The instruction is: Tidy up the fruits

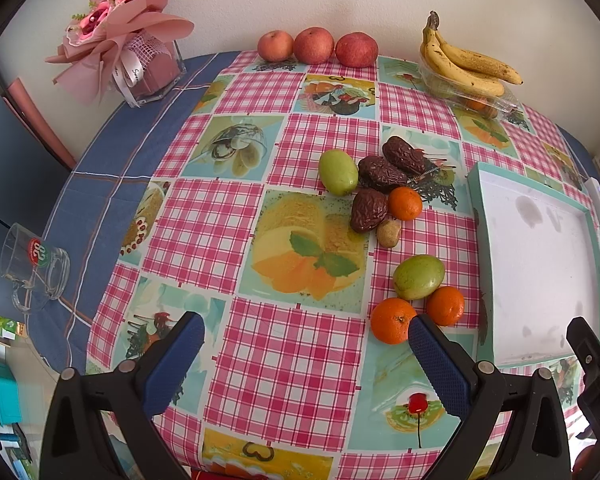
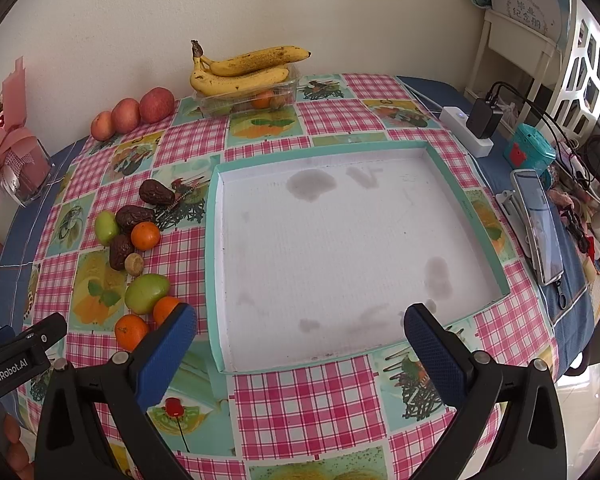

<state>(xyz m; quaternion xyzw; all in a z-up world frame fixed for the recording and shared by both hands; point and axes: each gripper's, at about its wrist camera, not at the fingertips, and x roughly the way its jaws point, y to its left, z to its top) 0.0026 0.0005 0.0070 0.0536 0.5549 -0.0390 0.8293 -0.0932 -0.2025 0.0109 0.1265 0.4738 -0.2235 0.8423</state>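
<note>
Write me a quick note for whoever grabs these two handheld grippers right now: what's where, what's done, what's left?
Left gripper: jaws open, empty, hovering over the tablecloth near the loose fruit.
Right gripper: jaws open, empty, at the near edge of the tray.
Tray: nothing in it, only stains.
Loose fruit left of the tray: three oranges, two green fruits, three dates, one small brown fruit.
By the wall: three apples; bananas lying on a clear box.
Done: nothing sorted yet.
Left: likely to move the loose fruit into the tray, nearest oranges first.
</note>
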